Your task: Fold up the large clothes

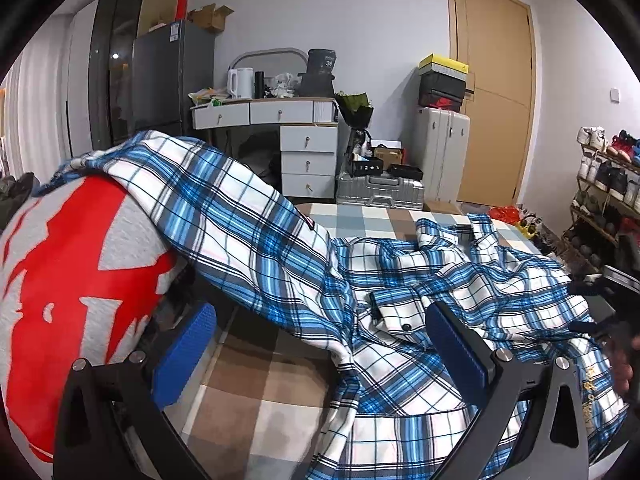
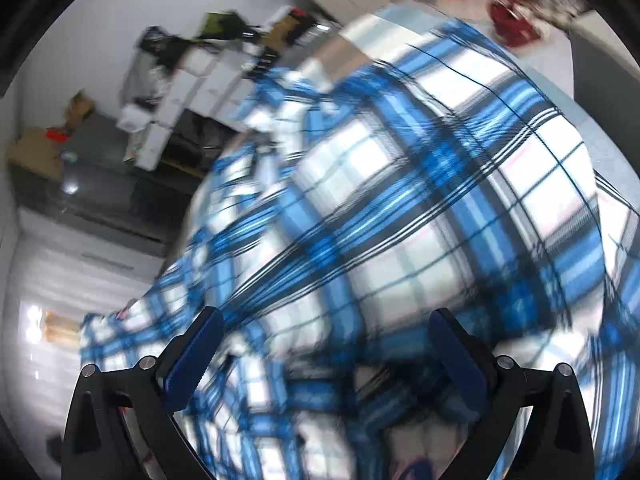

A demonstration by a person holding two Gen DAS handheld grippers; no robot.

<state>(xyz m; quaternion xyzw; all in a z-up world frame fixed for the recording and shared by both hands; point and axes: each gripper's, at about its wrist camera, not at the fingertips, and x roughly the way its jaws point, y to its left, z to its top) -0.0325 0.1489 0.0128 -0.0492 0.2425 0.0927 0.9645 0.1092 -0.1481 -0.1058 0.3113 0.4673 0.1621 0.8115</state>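
A large blue-and-white plaid shirt (image 1: 400, 280) lies crumpled on the checked bed cover (image 1: 256, 384). One part of it rises to the left and drapes over a person's grey top with a red print (image 1: 68, 280). My left gripper (image 1: 324, 352) hovers low over the shirt, open, its blue pads (image 1: 460, 348) wide apart with nothing pinched. In the blurred, rolled right wrist view, my right gripper (image 2: 320, 356) stands open just over the plaid shirt (image 2: 400, 200), and its pads (image 2: 192, 356) press on no cloth.
Beyond the bed stand a white desk with drawers (image 1: 308, 152), a dark fridge (image 1: 168, 76), silver suitcases (image 1: 380, 192) and a wooden door (image 1: 496, 92). A shoe rack (image 1: 608, 184) fills the right side. A hand (image 1: 622, 364) holding black hardware shows at the right edge.
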